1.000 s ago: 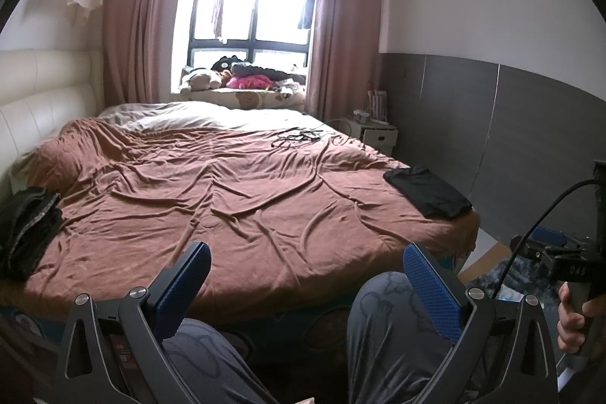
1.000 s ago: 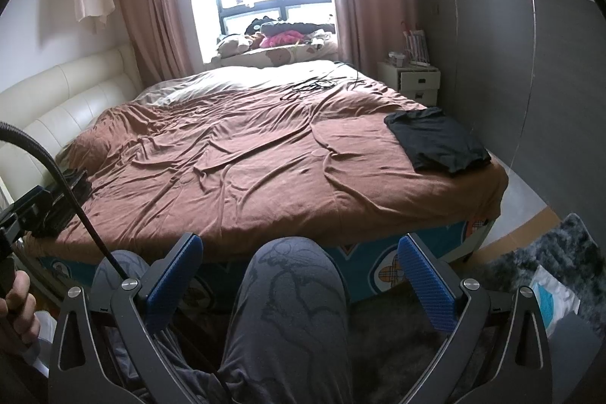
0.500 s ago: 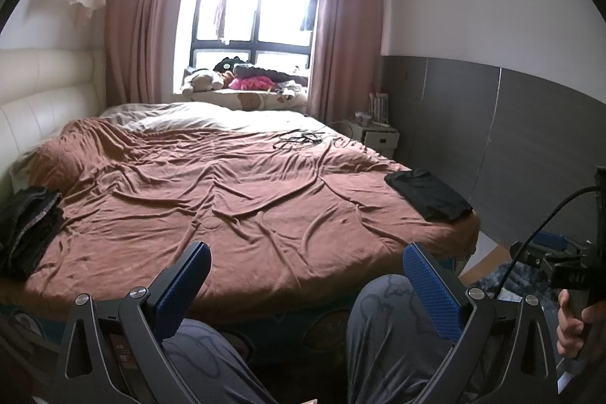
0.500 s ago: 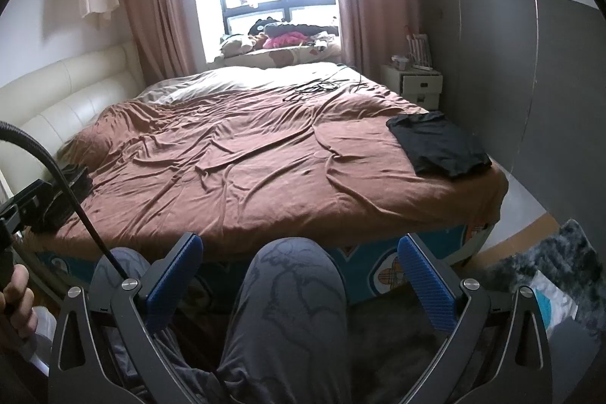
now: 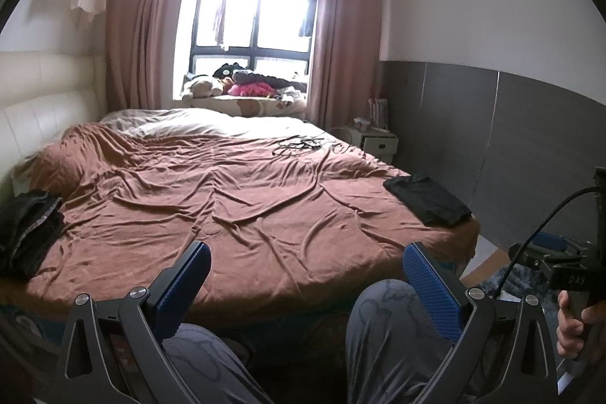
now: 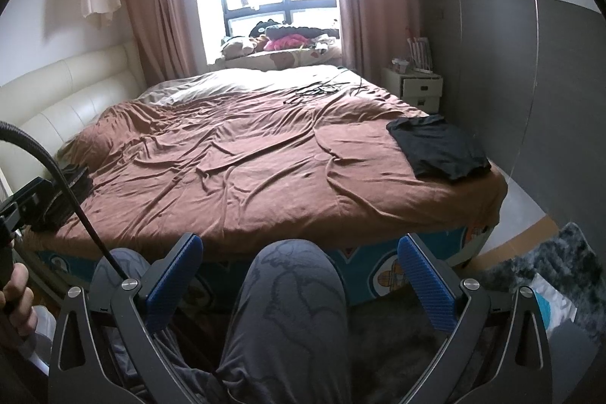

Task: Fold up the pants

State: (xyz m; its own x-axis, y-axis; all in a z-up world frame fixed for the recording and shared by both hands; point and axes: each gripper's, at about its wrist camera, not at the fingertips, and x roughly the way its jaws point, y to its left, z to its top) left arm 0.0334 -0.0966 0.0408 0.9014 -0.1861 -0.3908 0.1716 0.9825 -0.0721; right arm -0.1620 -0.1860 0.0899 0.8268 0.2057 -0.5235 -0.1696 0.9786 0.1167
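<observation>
A folded black garment (image 5: 428, 198) lies on the right near corner of the brown-covered bed (image 5: 235, 199); it also shows in the right wrist view (image 6: 439, 146). A dark crumpled pile of clothing (image 5: 26, 230) lies at the bed's left near edge, partly hidden behind the other handle in the right wrist view (image 6: 72, 188). My left gripper (image 5: 306, 260) is open and empty, held low in front of the bed over the person's knees. My right gripper (image 6: 301, 252) is open and empty, above a grey-trousered knee (image 6: 291, 275).
Black cables (image 5: 299, 144) lie far on the bed. A white nightstand (image 6: 414, 88) stands by the grey wall panel at right. A dark shaggy rug (image 6: 549, 264) with a white-blue packet (image 6: 549, 301) lies on the floor right. A cream headboard (image 6: 68, 93) is left.
Both grippers have tilted up slightly, so the bed sits a little lower in view. Jaws stay open; nothing on the bed has moved.
</observation>
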